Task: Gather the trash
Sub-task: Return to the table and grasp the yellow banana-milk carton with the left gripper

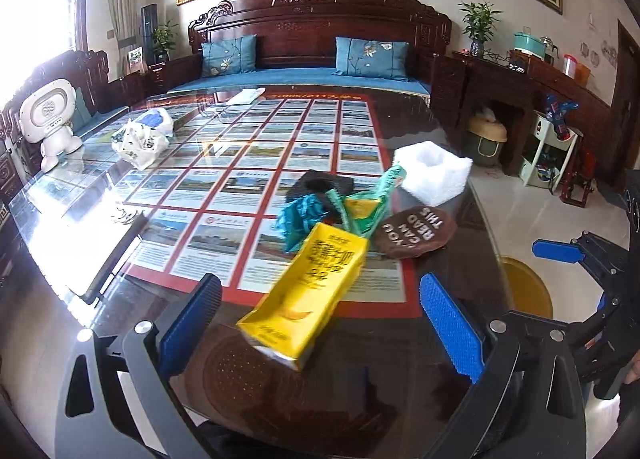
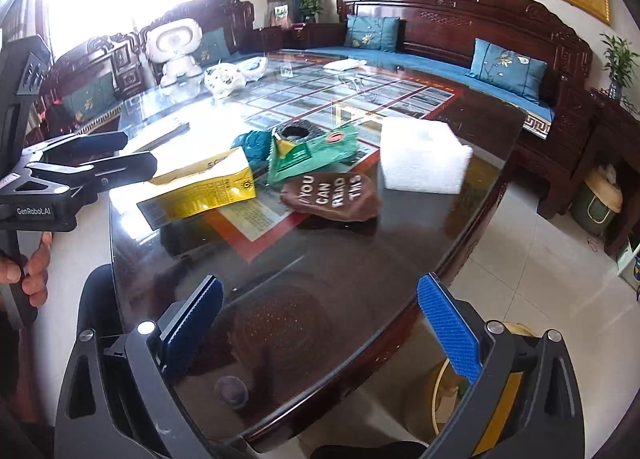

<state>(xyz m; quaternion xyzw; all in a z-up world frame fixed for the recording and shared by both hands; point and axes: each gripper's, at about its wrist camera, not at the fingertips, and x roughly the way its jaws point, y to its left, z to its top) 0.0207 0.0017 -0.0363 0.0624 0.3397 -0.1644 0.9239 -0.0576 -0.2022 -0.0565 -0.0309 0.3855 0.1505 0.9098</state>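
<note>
- On the near end of the glass table (image 1: 100,227), a heap of trash: yellow carton (image 1: 308,291) nearest, lying tilted, its near end blurred in the left wrist view.
- Just beyond the carton: green wrapper (image 2: 316,157) and a crumpled teal wrapper (image 1: 296,219), touching each other; a black foam piece (image 1: 324,183) with a round hole behind them.
- Right of the heap: brown round pouch (image 2: 332,197) printed "YOU CAN READ THIS", lying flat beside the green wrapper.
- Far right of that: white foam block (image 2: 420,159), upright, apart from the pouch.
- Left gripper (image 1: 320,319): jaws spread wide. The carton's near end sits between the blue pads (image 1: 452,327), but neither pad presses on it.
- Right gripper (image 2: 320,335): jaws wide apart, nothing between them; over the near right table edge.
- Left gripper seen from the side at the left edge of the right wrist view, a hand (image 2: 30,267) on its handle.
- Far left on the table: white plastic bag (image 1: 138,143), white robot toy (image 1: 50,123).
- Beyond the table: dark wooden sofa (image 1: 320,19) with blue cushions.
</note>
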